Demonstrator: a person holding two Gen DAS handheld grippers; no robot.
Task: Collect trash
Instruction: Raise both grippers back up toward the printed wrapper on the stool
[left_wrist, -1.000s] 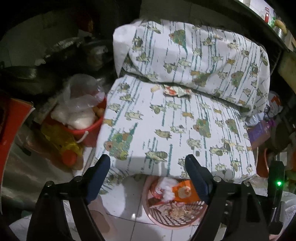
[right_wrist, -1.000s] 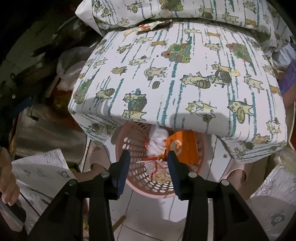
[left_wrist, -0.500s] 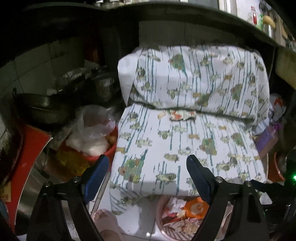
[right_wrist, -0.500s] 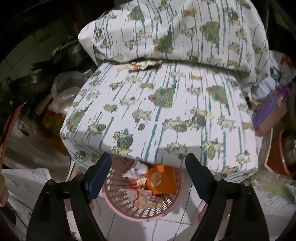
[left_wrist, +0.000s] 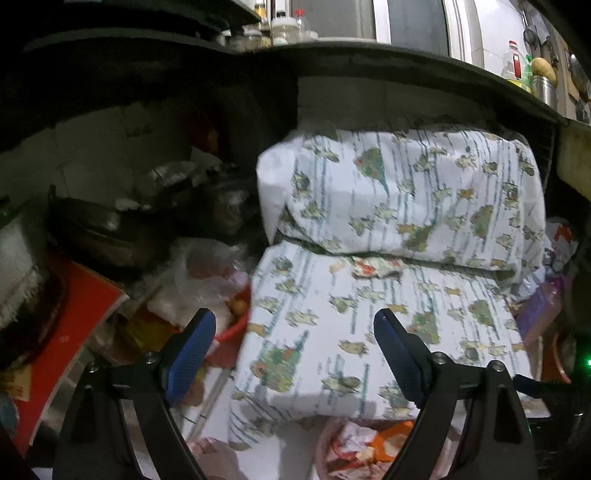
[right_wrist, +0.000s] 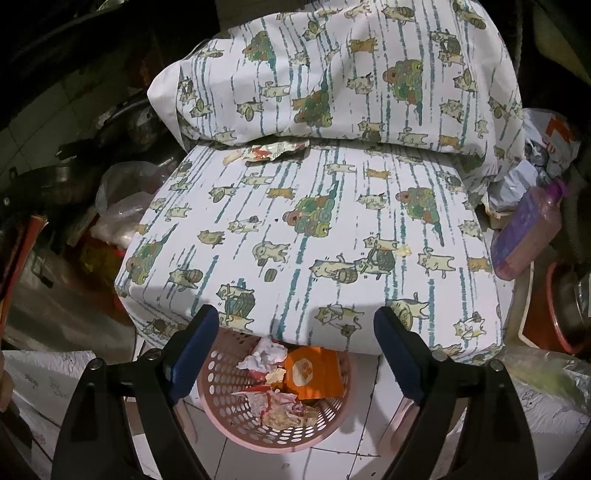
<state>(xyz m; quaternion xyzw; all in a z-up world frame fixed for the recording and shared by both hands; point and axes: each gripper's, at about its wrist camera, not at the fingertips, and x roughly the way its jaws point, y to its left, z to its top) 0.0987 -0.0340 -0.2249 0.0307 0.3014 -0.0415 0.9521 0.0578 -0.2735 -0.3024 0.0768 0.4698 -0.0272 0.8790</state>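
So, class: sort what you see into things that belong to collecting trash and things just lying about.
Job:
crumpled wrapper on the cushion
small scrap
pink basket
right gripper

Lying about:
purple bottle
plastic bag
black pan

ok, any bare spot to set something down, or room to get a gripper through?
Free: the middle of the cat-print seat cushion, between the crumpled red-and-white wrapper at its back and the front edge above the pink perforated basket. White floor tile beside the basket is bare. Crowded: plastic bags left, purple bottle right.
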